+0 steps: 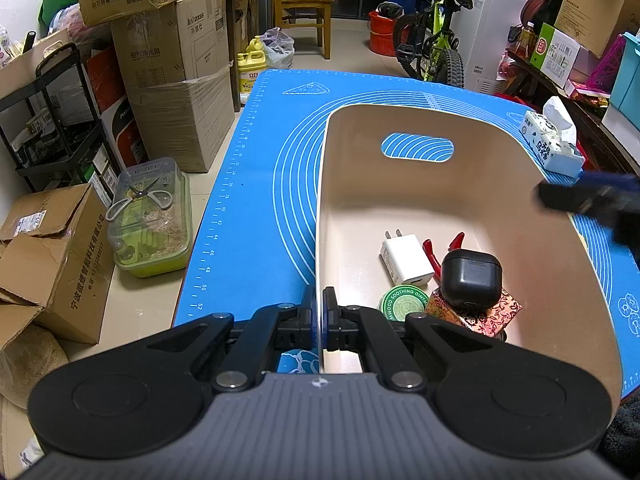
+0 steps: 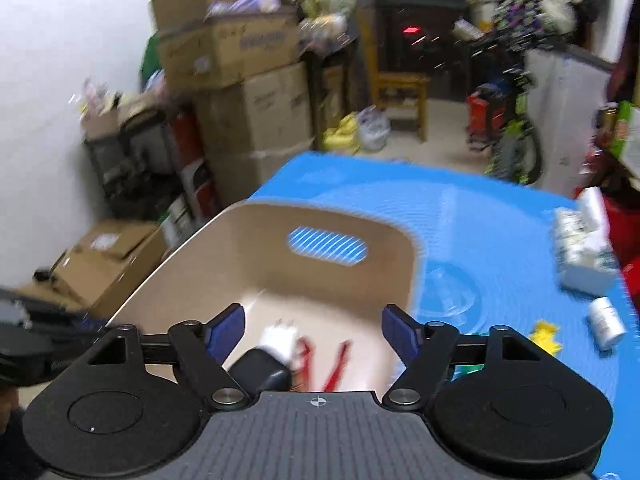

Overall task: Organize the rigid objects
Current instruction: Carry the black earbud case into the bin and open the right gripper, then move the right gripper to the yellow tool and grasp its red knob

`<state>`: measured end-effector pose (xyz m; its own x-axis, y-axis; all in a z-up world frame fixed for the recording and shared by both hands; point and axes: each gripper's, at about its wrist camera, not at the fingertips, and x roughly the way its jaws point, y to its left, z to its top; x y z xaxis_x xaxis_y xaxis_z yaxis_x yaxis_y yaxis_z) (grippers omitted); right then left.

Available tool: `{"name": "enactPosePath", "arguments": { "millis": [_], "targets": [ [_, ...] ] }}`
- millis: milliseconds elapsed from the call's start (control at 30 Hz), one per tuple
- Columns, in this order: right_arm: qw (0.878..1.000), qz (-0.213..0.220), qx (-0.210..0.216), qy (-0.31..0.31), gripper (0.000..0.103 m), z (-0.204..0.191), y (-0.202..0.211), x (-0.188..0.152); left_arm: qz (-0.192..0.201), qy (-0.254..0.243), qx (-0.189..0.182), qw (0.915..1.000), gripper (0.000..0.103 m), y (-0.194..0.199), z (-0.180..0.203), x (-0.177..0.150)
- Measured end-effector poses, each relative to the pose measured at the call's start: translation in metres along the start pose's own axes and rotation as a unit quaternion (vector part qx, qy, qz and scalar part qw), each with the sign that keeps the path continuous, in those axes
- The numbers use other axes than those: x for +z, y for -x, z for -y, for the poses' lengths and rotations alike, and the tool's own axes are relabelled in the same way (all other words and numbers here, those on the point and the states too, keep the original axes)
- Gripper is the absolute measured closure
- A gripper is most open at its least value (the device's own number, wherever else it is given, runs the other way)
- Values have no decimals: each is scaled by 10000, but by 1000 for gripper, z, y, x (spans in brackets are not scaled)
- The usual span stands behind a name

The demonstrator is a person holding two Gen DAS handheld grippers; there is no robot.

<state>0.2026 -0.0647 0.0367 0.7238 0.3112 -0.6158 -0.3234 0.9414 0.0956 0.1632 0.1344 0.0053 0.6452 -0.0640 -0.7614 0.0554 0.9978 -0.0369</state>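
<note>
5 items already sit in the beige bin [image 1: 420, 120]: charger [image 1: 404, 258], black case [image 1: 472, 276], red pliers [image 1: 444, 246], green tin [image 1: 402, 304], patterned box [image 1: 494, 312]. My left gripper [image 1: 319, 304] is clamped on the bin's rim; my right gripper [image 2: 313, 330] stands apart, empty. 2 remain beside the bin: white bottle [image 2: 606, 322], yellow piece [image 2: 544, 334].

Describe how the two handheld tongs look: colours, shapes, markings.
Both match. The left tongs and the right tongs have a ribbed grey body with a small crosshair mark, two black rounded lobes with circular recesses, black linkage arms on silver pivot pins, and blue finger pads. No cables show.
</note>
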Motion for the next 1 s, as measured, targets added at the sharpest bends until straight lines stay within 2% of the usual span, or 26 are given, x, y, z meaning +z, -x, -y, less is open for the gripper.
{"name": "enactPosePath", "arguments": {
  "millis": [100,167,433,533,800,1000],
  "targets": [
    [9989,321,-305,-124,14,23,14,1,1,-17,12,10000,99,0,-1,-1],
    [9975,385,-561,-201,11,42,18,0,-1,-17,12,10000,99,0,-1,-1],
    [9869,149,-1247,-1015,11,120,3,-31,-11,-27,16,10000,99,0,-3,-1],
    [9819,46,-1508,-1142,11,139,-6,-47,-12,-29,17,10000,99,0,-2,-1],
    [9776,-242,-1765,-1119,11,163,-30,-76,-15,-35,28,10000,99,-1,-3,-1],
    [9784,-376,-1785,-973,11,160,-46,-89,-15,-40,32,10000,99,-1,-3,-1]
  ]
}}
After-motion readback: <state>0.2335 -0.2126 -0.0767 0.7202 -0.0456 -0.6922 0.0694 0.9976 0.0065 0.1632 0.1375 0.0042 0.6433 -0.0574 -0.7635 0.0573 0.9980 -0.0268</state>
